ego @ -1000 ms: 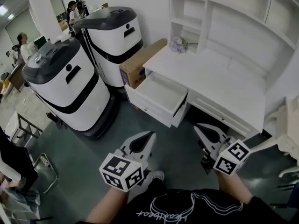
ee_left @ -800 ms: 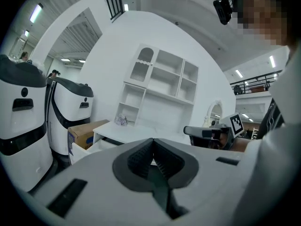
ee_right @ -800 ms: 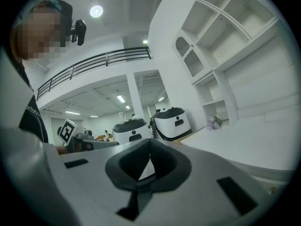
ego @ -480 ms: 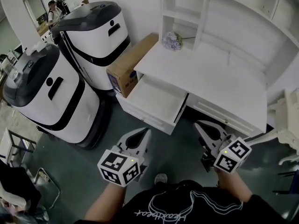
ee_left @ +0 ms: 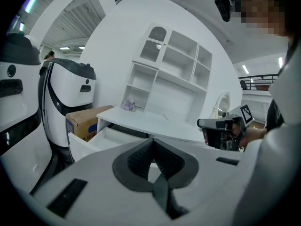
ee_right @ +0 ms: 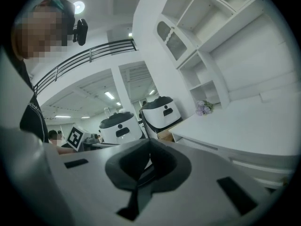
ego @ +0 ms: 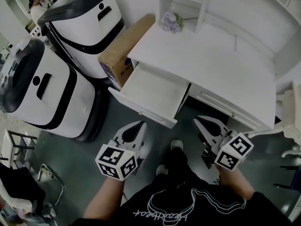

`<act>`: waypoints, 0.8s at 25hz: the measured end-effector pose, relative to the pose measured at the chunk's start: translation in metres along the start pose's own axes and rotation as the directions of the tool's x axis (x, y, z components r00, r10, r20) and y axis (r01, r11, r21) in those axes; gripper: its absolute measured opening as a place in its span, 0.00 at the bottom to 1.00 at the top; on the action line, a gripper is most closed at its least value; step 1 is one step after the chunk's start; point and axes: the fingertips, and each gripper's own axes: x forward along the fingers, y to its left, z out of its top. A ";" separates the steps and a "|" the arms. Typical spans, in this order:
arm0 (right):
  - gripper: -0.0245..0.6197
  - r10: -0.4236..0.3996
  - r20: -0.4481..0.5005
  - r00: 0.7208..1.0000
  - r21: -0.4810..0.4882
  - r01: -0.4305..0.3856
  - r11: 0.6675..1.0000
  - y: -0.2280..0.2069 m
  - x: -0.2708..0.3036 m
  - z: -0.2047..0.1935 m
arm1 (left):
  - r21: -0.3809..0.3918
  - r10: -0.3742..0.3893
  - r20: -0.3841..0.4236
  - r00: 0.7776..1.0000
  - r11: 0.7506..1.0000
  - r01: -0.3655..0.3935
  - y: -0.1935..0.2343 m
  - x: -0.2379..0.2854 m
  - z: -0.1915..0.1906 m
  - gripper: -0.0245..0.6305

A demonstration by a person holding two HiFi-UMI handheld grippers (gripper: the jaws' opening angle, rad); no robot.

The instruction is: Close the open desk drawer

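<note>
The white desk has its left drawer pulled out and empty, with the drawer front facing me. My left gripper is shut with nothing in it, its tips just below and short of the drawer front. At the same height, my right gripper is also shut and empty, below the desk's closed right drawer. In the left gripper view the open drawer lies beyond the closed left gripper. The right gripper view has the shut right gripper beside the desk top.
Two large white-and-black machines stand left of the desk, with a cardboard box wedged against the drawer's left side. Purple flowers lie at the back of the desk top. A white chair is at right.
I have stepped toward the desk, so the drawer now sits closer to both grippers. A foot has come forward between them. Both grippers stay shut.
</note>
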 end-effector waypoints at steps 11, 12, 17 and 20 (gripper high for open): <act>0.05 0.052 -0.141 0.989 0.069 -0.043 0.997 -0.043 0.049 -0.046 | -0.085 0.077 -0.073 0.994 0.993 -0.083 0.053 0.046 -0.040 0.04; 0.05 0.055 -0.150 0.987 0.073 -0.044 0.996 -0.046 0.053 -0.048 | -0.088 0.080 -0.080 0.994 0.992 -0.087 0.058 0.049 -0.044 0.04; 0.05 0.070 -0.192 0.979 0.089 -0.053 0.995 -0.061 0.070 -0.063 | -0.106 0.102 -0.115 0.988 0.988 -0.114 0.083 0.068 -0.066 0.04; 0.05 0.088 -0.228 0.970 0.095 -0.067 0.993 -0.064 0.079 -0.072 | -0.125 0.113 -0.140 0.984 0.984 -0.130 0.094 0.075 -0.080 0.04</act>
